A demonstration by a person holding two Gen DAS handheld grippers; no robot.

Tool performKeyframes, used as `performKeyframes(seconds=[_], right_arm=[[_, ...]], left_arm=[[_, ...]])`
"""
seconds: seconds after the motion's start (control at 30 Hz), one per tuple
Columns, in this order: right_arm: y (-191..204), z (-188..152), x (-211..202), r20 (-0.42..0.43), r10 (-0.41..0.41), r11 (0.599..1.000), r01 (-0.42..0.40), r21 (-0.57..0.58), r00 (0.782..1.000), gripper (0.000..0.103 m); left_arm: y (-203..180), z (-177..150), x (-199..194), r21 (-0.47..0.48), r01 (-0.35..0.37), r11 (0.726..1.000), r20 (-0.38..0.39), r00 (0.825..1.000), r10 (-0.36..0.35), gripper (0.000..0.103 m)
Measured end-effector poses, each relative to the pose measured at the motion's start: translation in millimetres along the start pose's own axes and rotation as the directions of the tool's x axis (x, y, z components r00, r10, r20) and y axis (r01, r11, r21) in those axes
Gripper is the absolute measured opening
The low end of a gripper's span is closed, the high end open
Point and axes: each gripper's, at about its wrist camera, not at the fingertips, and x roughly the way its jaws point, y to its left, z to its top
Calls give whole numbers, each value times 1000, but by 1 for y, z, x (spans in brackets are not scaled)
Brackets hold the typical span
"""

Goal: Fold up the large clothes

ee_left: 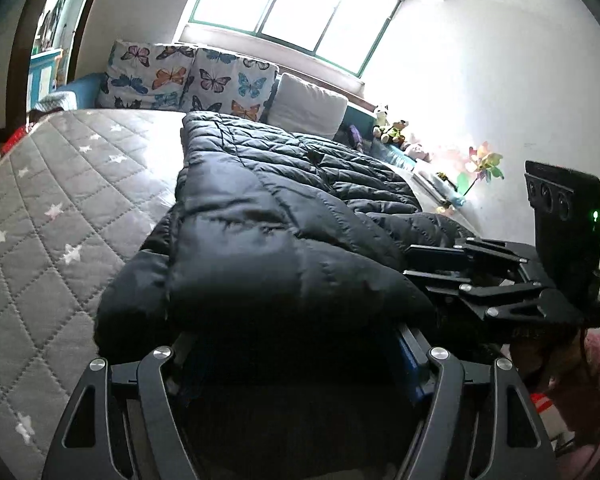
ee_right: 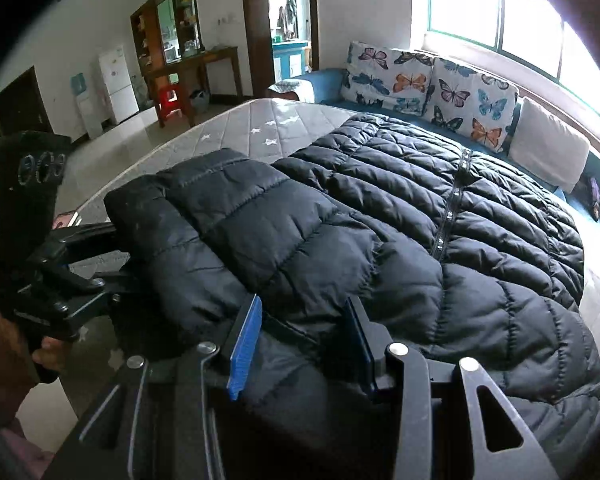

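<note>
A black puffer jacket (ee_left: pixel 284 216) lies spread on a grey star-quilted mattress (ee_left: pixel 60 200), its near end folded back over itself into a thick roll. My left gripper (ee_left: pixel 296 344) holds that roll between wide-set jaws, and the padding hides its fingertips. In the right wrist view the jacket (ee_right: pixel 420 216) runs toward the cushions, zip up. My right gripper (ee_right: pixel 300 332) is shut on the near edge, with fabric pinched between its blue pads (ee_right: pixel 244 344). The left gripper (ee_right: pixel 112 256) clasps the fold's left end. The right gripper (ee_left: pixel 416 264) shows at the jacket's right side.
Butterfly-print cushions (ee_left: pixel 188 80) and a white pillow (ee_left: pixel 308 104) line the mattress's far edge under a bright window. Stuffed toys (ee_left: pixel 392 126) and a pinwheel (ee_left: pixel 484 164) sit at the right. A hand in a pink sleeve (ee_left: pixel 592 380) holds the right gripper. Beyond the mattress (ee_right: pixel 252 128) lies tiled floor.
</note>
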Motion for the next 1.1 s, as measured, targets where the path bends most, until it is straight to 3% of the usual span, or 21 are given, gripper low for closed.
performKeyframes(seconds=[0.17, 0.33, 0.43, 0.5, 0.63, 0.73, 0.83, 0.97, 1.1], right_arm=[[-15, -2, -31, 47, 38, 997, -41, 61, 998, 47], [-62, -17, -72, 90, -93, 984, 78, 159, 992, 47], [-101, -30, -89, 75, -206, 952, 183, 245, 976, 49], [-126, -40, -95, 63, -255, 930, 227, 290, 965, 49], [-152, -59, -87, 6, -306, 896, 286, 339, 952, 49], [-157, -74, -79, -19, -289, 888, 276, 367, 957, 49], [-151, -84, -73, -34, -326, 887, 318, 335, 945, 49], [-150, -96, -66, -49, -352, 887, 350, 302, 935, 49], [-157, -107, -60, -41, -328, 877, 320, 357, 944, 49]], left_arm=[[1, 7, -28, -1, -53, 999, 53, 997, 53, 79], [4, 32, -62, -13, -137, 990, 163, 977, 138, 79], [-1, 51, -77, -26, -110, 994, 225, 968, 113, 79], [-6, 61, -75, -17, -38, 999, 236, 971, 41, 79], [-23, 75, -53, 36, 20, 999, 185, 982, -26, 78], [-33, 76, -27, 98, 21, 995, 129, 991, -33, 77], [-38, 70, -3, 134, 5, 991, 76, 997, -15, 71], [-26, 56, 28, 102, -20, 995, 14, 1000, 19, 66], [-2, 38, 44, 52, -5, 999, -6, 1000, 5, 57]])
